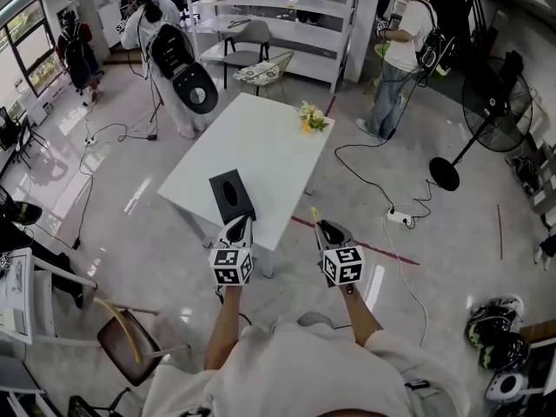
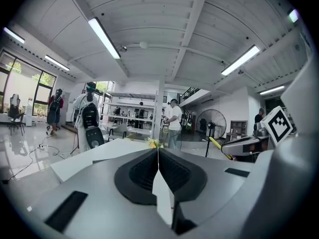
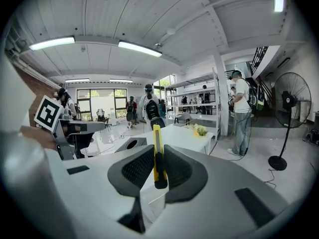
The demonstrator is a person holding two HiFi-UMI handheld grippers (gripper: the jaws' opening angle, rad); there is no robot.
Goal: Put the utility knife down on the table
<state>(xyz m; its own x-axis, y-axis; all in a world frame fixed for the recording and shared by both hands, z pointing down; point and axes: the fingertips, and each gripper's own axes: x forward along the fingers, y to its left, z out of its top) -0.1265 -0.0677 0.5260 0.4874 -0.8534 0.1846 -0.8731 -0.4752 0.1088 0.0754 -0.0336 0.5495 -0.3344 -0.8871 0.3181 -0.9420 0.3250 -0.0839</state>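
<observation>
A yellow utility knife stands upright between the black pads of my right gripper, which is shut on it. In the head view the right gripper hovers just off the near right corner of the white table, and the knife's yellow tip pokes out ahead. My left gripper is over the table's near edge; its pads meet with nothing between them. The left gripper view shows the right gripper with the knife beside it.
A black tissue box lies on the table's near end just ahead of the left gripper, and a flower bunch stands at the far right edge. Cables and a power strip cross the floor at right. A standing fan, a chair and several people surround the table.
</observation>
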